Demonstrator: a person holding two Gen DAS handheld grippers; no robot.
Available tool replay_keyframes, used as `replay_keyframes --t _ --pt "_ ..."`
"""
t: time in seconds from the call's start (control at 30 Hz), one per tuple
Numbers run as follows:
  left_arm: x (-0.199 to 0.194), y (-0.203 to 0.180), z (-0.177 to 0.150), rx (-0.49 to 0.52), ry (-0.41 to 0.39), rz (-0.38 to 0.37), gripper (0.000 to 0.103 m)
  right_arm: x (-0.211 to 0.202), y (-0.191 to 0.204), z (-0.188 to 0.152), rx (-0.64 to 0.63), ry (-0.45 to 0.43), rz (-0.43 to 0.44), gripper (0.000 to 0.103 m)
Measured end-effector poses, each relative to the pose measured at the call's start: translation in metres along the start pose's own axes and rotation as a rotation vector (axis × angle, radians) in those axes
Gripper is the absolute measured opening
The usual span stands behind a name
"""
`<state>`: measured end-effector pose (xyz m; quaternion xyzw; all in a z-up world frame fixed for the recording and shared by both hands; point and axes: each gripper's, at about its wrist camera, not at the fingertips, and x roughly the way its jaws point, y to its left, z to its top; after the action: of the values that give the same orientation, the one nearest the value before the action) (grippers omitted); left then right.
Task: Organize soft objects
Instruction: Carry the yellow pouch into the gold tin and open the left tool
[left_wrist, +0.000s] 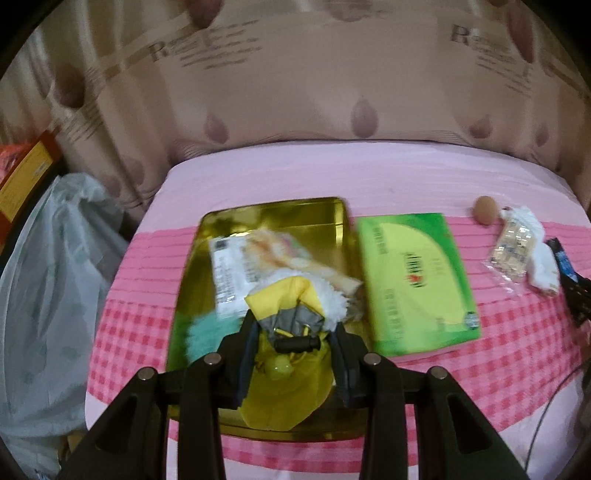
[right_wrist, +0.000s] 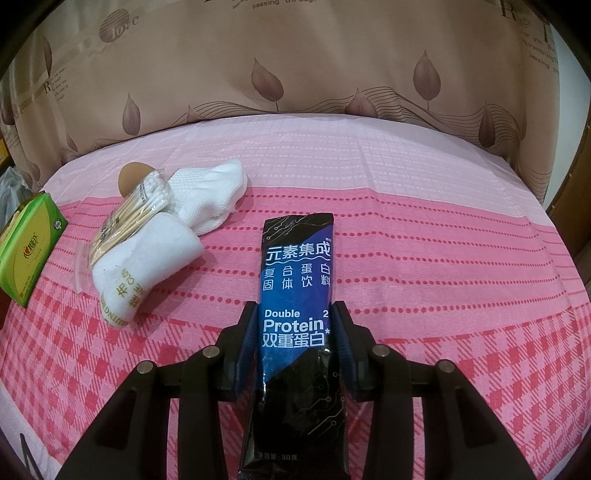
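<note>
The left gripper (left_wrist: 293, 328) is clamping a yellow pouch (left_wrist: 286, 376) over the gold tin (left_wrist: 332, 221), while the right gripper (right_wrist: 295, 325) is pinching a protein sachet (right_wrist: 297, 280) above the pink cloth (right_wrist: 443, 258).

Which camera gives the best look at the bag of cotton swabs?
The right wrist view. There the bag of cotton swabs is sharp and lies across the white socks, with the egg behind it. The left wrist view shows the same bag small and blurred near the right edge.
</note>
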<state>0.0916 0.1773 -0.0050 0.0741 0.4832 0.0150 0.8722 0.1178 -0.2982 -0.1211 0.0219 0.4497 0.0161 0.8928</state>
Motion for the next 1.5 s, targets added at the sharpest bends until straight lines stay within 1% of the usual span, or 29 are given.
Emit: replay_keyframes --t 0.1,0.23,0.37,0.5,0.7,0.83,0.97,1.17,1.23,1.33,1.5 --pt "0.011 0.018 -0.004 -0.028 0.021 0.029 0.036 0.0 0.0 0.0 -0.001 0.0 -0.001 0.038" --pt "0.024 0.037 -0.008 -0.063 0.05 0.045 0.036 0.0 0.0 0.0 -0.001 0.0 -0.002 0.038" --pt "0.035 0.052 -0.008 -0.083 0.058 0.057 0.036 0.0 0.001 0.0 -0.004 0.001 -0.005 0.038" --pt "0.045 0.068 0.002 -0.121 0.054 0.047 0.036 0.0 0.001 0.0 -0.007 0.002 -0.012 0.038" --pt "0.071 0.085 0.021 -0.143 0.077 0.043 0.036 0.001 0.001 0.0 -0.008 0.003 -0.013 0.038" --pt "0.086 0.091 0.025 -0.153 0.1 0.03 0.037 0.001 0.001 -0.001 -0.009 0.003 -0.015 0.038" --pt "0.094 0.09 0.025 -0.141 0.114 0.015 0.041 0.001 0.0 -0.001 -0.013 0.003 -0.019 0.038" --pt "0.096 0.089 0.023 -0.14 0.127 0.008 0.049 -0.001 0.001 -0.001 -0.016 0.004 -0.022 0.038" --pt "0.091 0.088 0.021 -0.136 0.122 0.005 0.053 -0.001 0.0 -0.001 -0.016 0.004 -0.022 0.038" --pt "0.079 0.085 0.018 -0.138 0.103 -0.008 0.054 0.0 0.001 -0.001 -0.016 0.004 -0.022 0.038" --pt "0.056 0.082 0.007 -0.15 0.071 -0.001 0.054 -0.001 0.0 -0.001 -0.016 0.004 -0.022 0.038"
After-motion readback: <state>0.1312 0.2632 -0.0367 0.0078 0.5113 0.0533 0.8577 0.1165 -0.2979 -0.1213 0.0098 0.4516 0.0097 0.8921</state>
